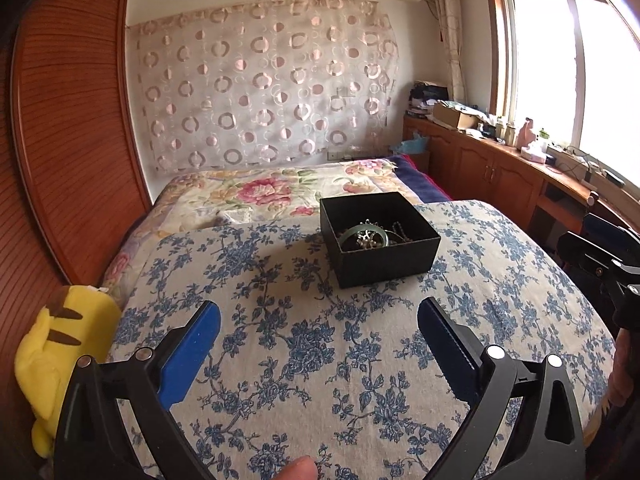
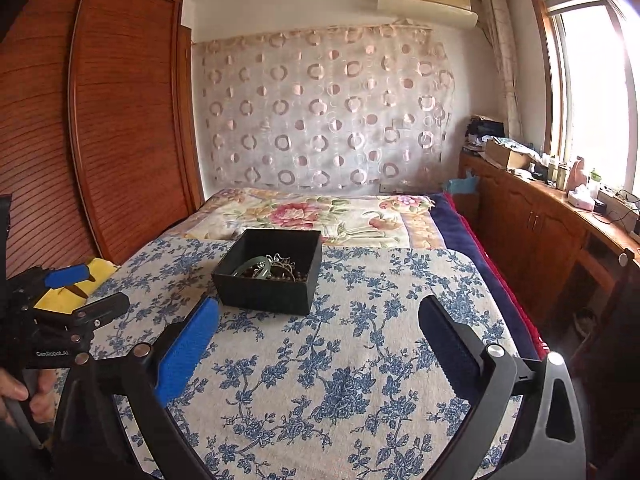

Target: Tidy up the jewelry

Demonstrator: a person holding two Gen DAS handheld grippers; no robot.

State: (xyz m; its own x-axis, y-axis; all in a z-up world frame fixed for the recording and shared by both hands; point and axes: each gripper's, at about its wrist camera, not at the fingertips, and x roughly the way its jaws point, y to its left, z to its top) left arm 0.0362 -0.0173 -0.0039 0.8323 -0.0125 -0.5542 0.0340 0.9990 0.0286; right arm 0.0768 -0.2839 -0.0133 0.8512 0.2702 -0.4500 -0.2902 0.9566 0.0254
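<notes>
Jewelry [image 1: 370, 236] lies beyond open tongs [image 1: 320, 340].

Blue floral cloth [image 1: 320, 360] covers the near end of the bed, a pink flowered quilt [image 1: 260, 192] behind it. Yellow plush toy [image 1: 60, 344] sits at the left edge by the wooden wardrobe [image 2: 120, 120]. Cluttered cabinet [image 2: 540, 216] under the window [image 1: 560, 60].

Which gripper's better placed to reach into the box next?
Probably right. In its view the box sits just past the left fingertip of the open right gripper; from the open left gripper more cloth lies before it. Both are empty. Jewelry already lies inside, so it's a close call.
</notes>
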